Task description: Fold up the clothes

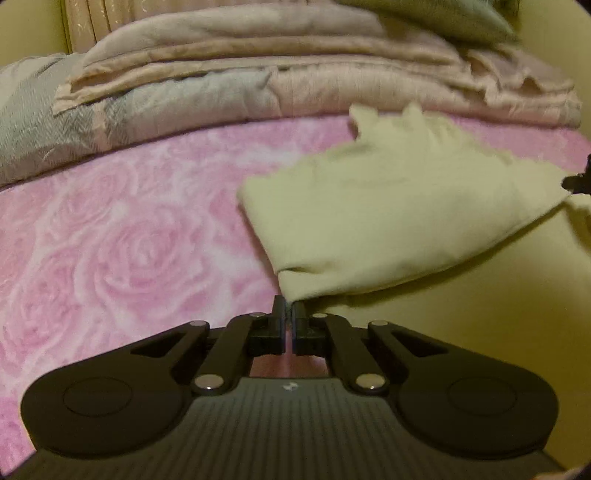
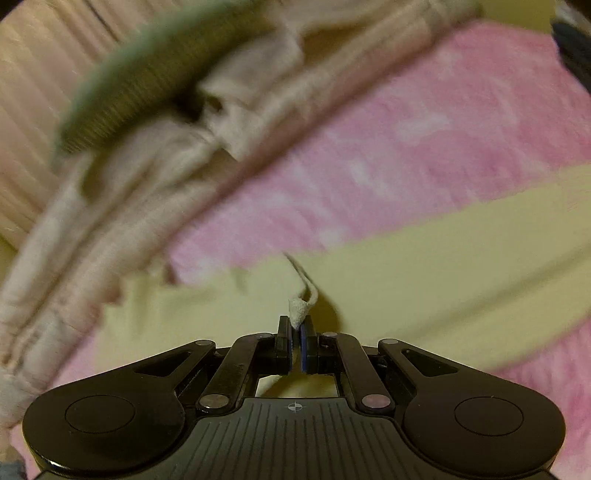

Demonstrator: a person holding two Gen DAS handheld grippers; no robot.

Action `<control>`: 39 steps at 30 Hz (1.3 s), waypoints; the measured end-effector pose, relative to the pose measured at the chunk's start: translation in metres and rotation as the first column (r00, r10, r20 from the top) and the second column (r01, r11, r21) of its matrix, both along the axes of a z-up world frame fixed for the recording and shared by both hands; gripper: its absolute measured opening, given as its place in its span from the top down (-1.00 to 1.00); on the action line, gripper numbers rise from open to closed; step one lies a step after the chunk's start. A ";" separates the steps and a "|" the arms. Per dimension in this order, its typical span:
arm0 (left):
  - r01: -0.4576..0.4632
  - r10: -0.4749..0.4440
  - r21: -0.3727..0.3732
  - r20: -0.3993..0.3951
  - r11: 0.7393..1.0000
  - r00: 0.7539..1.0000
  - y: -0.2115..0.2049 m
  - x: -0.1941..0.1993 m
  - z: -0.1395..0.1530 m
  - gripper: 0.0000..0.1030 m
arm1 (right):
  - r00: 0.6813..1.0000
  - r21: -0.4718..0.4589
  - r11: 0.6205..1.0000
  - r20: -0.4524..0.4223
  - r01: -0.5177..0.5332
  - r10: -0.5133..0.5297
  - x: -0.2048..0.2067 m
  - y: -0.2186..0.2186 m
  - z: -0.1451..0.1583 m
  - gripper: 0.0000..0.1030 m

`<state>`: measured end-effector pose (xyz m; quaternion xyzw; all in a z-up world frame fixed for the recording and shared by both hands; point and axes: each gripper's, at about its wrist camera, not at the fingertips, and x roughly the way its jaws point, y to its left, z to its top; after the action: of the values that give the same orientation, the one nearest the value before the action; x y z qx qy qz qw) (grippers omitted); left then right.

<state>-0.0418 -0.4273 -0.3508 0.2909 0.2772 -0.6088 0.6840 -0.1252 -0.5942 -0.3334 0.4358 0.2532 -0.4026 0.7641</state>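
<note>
A pale yellow garment (image 1: 388, 214) lies partly folded over itself on a pink rose-patterned blanket (image 1: 122, 236). My left gripper (image 1: 289, 308) is shut on a corner of the upper layer and holds it lifted above the lower layer. My right gripper (image 2: 296, 325) is shut on another corner of the same garment (image 2: 424, 273), a small bunch of fabric sticking out between its fingers. The right gripper's tip shows at the right edge of the left wrist view (image 1: 580, 181). The right wrist view is blurred.
A stack of folded beige and grey quilts (image 1: 258, 74) lies along the far side of the bed, also in the right wrist view (image 2: 155, 140). A greenish pillow (image 1: 436, 18) rests on top. A curtain (image 1: 92, 18) hangs behind.
</note>
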 end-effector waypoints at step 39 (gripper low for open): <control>-0.227 0.274 0.180 -0.304 0.957 0.913 -0.035 -0.076 0.049 0.52 | 0.965 0.193 0.955 0.094 0.225 -0.246 -0.229 -0.071 0.009 -0.35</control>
<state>-0.1181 -0.4619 -0.3022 0.1960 0.4635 -0.5344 0.6791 -0.3538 -0.6650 -0.3241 0.5530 0.1897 -0.4403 0.6814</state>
